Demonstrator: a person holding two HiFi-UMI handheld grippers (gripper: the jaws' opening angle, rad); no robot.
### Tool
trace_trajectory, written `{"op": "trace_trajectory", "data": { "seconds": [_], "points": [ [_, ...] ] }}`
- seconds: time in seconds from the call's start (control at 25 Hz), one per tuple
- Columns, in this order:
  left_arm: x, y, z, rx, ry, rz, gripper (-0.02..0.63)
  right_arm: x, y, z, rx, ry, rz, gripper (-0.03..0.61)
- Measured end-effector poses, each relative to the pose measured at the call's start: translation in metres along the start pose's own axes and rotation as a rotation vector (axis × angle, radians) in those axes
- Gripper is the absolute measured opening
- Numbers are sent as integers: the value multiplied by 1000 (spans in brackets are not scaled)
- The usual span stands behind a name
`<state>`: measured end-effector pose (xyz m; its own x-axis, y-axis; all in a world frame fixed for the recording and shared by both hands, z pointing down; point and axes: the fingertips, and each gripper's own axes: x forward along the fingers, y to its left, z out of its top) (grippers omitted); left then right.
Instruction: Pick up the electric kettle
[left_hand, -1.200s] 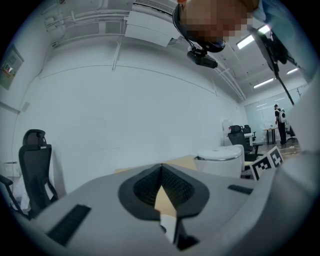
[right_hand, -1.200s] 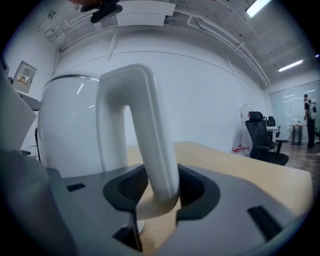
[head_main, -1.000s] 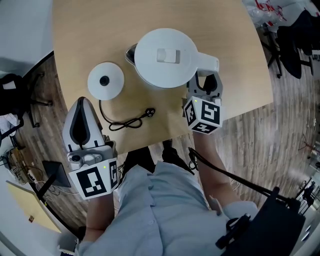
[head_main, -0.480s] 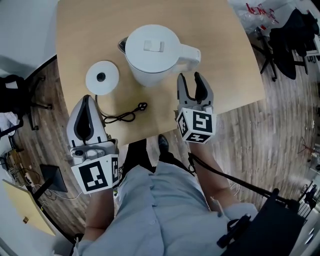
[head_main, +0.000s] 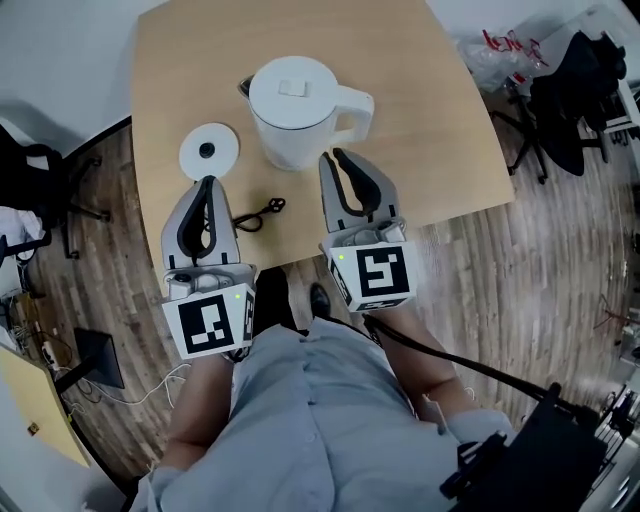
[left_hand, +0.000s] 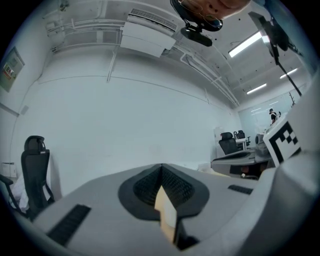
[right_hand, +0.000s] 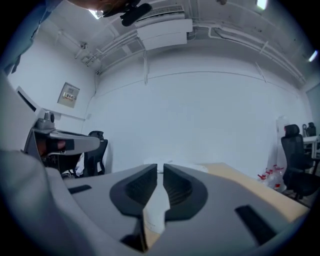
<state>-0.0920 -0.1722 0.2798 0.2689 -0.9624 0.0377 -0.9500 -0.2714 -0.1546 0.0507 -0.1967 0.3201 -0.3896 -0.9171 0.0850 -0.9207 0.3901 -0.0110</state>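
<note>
A white electric kettle (head_main: 295, 110) stands on the wooden table (head_main: 440, 140), its handle (head_main: 352, 100) pointing right. Its round white base (head_main: 208, 150) lies to the left, and the black cord and plug (head_main: 262, 210) trail toward the table's front edge. My right gripper (head_main: 336, 158) hovers just in front of the kettle, clear of the handle. Its jaws are closing to a thin gap with nothing between them. In the right gripper view (right_hand: 160, 167) the kettle (right_hand: 156, 207) shows white through that slit. My left gripper (head_main: 207, 186) is shut and empty above the cord, its tips meeting in the left gripper view (left_hand: 161, 167).
The table's front edge runs just under both grippers. Black office chairs stand left (head_main: 40, 180) and upper right (head_main: 570, 100) on the wood floor. A plastic bag (head_main: 495, 50) lies beyond the table's right corner. A black cable and box (head_main: 540, 450) hang at my lower right.
My right gripper has drawn back and up from the kettle's handle and its jaws have narrowed from wide open. The left gripper has come forward over the table edge. The kettle still stands.
</note>
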Motion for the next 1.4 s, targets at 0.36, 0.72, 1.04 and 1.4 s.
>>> {"op": "trace_trajectory", "data": {
  "seconds": [0.36, 0.72, 1.04, 1.4],
  "points": [
    [0, -9, 21, -18, -39, 33, 0, -5, 17, 23, -60, -55, 56, 2],
    [-3, -8, 26, -6, -51, 47, 0, -7, 30, 41, -58, -141, 103, 1],
    [-7, -6, 25, 0, -53, 56, 0, -8, 32, 42, -54, -145, 113, 1],
    [-8, -7, 24, 2, -50, 57, 0, -8, 34, 44, -52, -168, 125, 1]
  ]
}}
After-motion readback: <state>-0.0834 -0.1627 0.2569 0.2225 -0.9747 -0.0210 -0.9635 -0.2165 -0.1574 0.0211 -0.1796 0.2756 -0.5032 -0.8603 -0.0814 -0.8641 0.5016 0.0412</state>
